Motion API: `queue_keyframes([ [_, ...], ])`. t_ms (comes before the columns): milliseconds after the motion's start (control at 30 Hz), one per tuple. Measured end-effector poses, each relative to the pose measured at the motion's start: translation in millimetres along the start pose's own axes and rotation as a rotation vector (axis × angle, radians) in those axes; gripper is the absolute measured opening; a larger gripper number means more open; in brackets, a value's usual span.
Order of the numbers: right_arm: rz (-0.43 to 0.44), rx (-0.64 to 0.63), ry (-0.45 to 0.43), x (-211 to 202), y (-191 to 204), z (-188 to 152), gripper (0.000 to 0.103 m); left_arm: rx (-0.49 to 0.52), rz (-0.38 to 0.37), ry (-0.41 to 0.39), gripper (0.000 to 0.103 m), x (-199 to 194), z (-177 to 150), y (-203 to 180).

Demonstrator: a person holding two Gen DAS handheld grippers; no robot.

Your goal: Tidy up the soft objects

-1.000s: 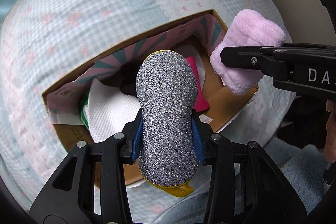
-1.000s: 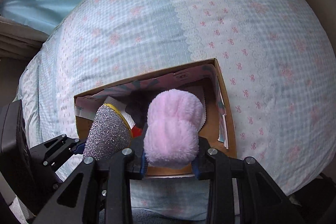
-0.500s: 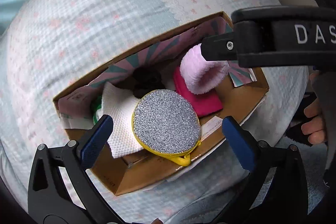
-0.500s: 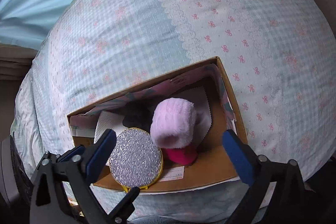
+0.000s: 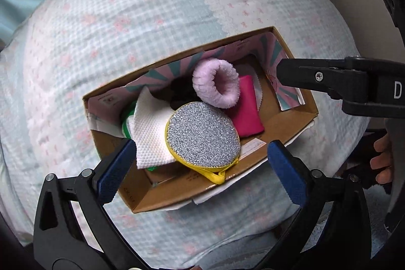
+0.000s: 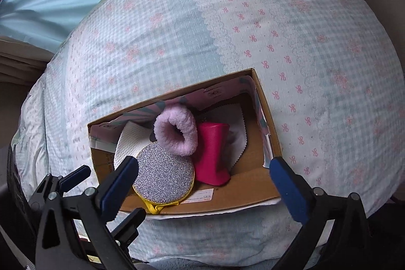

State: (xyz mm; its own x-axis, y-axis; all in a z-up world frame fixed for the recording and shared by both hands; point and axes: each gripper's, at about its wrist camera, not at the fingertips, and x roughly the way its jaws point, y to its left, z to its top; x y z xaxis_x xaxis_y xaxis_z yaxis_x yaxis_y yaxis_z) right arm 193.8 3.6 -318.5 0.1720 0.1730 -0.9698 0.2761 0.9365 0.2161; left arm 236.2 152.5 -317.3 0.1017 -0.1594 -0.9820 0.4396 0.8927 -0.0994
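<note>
tools: left tool (image 5: 197, 163) & right tool (image 6: 202, 181) both spread wide, nothing pinched
scrubber (image 5: 202, 137): leans on box (image 5: 291, 122) front wall, prob tips out if bumped
pink roll (image 6: 177, 132): perched on top, could roll off
bed (image 6: 303, 42): squishy, box may tilt

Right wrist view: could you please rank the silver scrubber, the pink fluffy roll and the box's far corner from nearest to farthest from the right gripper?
1. Silver scrubber: nearest, at the box's near edge by the open right gripper's left finger.
2. Pink fluffy roll: farther in, just behind the scrubber, mid-box.
3. Box's far corner: farthest, up and to the right on the bedspread.
</note>
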Motion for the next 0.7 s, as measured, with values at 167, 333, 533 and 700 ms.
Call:
queue_keyframes([
  [167, 0.028, -0.028, -0.032, -20, -7, -12, 0.103, -0.037, 0.025, -0.037, 0.103, -21, -11, -15],
  [333, 0.045, -0.07, -0.09, -59, -21, -20, 0.103, -0.118, 0.035, -0.117, 0.103, -65, -14, -26],
  [533, 0.029, -0.202, -0.235, -149, -28, -25, 0.103, -0.255, 0.103, -0.3, 0.103, -158, -13, -42],
  [700, -0.02, -0.302, -0.402, -236, -36, -37, 0.103, -0.299, 0.195, -0.517, 0.103, -241, -25, -73],
])
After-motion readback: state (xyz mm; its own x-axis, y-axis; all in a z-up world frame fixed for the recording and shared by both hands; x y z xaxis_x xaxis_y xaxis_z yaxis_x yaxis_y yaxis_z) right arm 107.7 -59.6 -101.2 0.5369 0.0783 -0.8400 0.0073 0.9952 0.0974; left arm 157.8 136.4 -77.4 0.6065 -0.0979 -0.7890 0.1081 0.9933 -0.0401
